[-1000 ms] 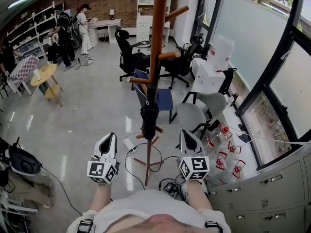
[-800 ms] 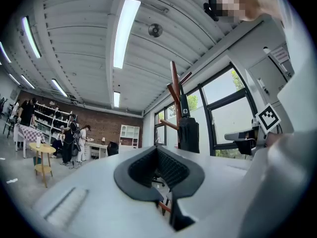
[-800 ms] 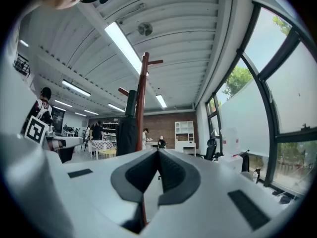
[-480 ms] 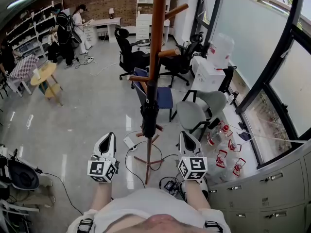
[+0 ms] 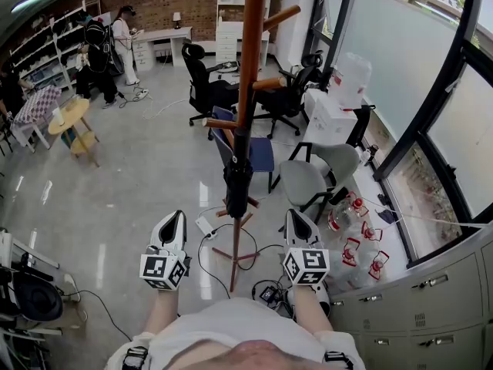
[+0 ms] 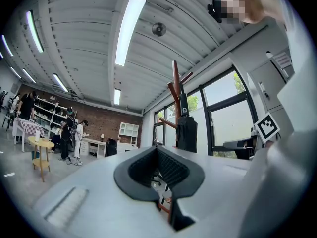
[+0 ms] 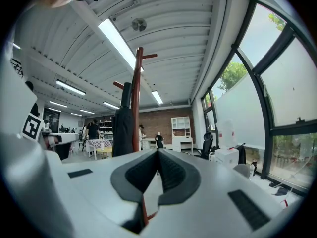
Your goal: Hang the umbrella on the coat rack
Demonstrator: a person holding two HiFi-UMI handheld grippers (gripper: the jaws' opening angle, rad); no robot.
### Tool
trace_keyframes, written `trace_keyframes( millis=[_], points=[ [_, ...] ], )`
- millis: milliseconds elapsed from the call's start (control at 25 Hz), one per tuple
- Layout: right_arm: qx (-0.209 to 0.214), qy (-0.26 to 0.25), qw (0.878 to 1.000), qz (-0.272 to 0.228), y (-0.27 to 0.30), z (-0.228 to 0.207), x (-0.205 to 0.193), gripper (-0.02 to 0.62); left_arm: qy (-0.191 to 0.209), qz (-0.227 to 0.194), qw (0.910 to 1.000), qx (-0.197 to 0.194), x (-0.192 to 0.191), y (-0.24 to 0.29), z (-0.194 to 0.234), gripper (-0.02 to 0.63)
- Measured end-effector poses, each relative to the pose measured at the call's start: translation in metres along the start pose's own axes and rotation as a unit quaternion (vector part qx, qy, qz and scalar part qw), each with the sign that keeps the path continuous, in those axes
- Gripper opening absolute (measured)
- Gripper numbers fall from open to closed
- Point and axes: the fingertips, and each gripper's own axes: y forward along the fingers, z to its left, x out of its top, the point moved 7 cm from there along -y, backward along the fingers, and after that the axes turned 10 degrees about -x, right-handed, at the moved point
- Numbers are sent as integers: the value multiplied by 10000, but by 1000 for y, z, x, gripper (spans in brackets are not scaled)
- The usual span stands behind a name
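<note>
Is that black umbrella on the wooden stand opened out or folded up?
Folded: the umbrella hangs as a slim dark bundle against the coat rack pole.

The coat rack [image 5: 250,45] is a tall reddish-brown wooden pole standing upright on short splayed feet, with bare pegs [image 5: 279,18] angling upward from its upper part. The umbrella [image 5: 237,177] is black and folded shut, and hangs vertically tight against the pole. Its top sits at the level of the lowest peg, and its lower end is clear of the feet.
</note>
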Motion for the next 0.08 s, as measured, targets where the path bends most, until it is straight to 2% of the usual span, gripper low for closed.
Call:
trace_keyframes(
  millis=[80],
  points=[
    [-18, 19, 10000, 25, 0, -1, -2, 8, 9, 11, 10000, -22, -1, 0, -2, 10]
  ],
)
